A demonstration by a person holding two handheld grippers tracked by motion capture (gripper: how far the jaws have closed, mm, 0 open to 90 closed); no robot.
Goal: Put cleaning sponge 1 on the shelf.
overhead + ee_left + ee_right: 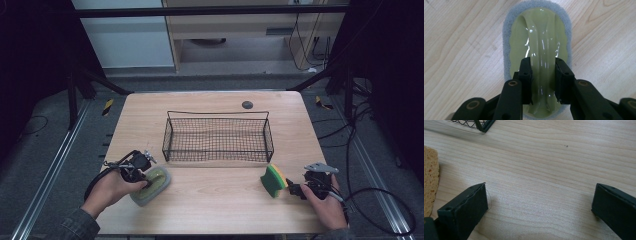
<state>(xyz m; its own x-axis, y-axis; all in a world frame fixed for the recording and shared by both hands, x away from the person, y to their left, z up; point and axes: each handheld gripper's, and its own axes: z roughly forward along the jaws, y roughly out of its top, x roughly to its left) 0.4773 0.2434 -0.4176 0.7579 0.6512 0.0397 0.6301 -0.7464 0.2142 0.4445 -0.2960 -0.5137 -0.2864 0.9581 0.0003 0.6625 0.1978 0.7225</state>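
High view, from my remote seat: the wooden table (215, 200) carries a black wire basket (218, 136) at its centre, and the far edge gives way to dark floor and cabling I can barely read. Near the front left lies the scrubbing pad (152, 184), grey fleece under a glossy pale-green handle, partly covered by my left gripper (142, 176) and the hand behind it. In the left gripper view the two black jaws pinch that raised green handle (542, 62) from both sides, pads pressed to it; the pad's near end is cut off behind the jaws. Front right stands a green-and-yellow sponge (274, 181) on edge, just beside my right gripper (294, 189). In the right gripper view the jaws are spread wide over bare wood, nothing between them, the sponge's yellow face (430, 180) cropped at the left border and a basket corner (482, 125) cut off at the top.
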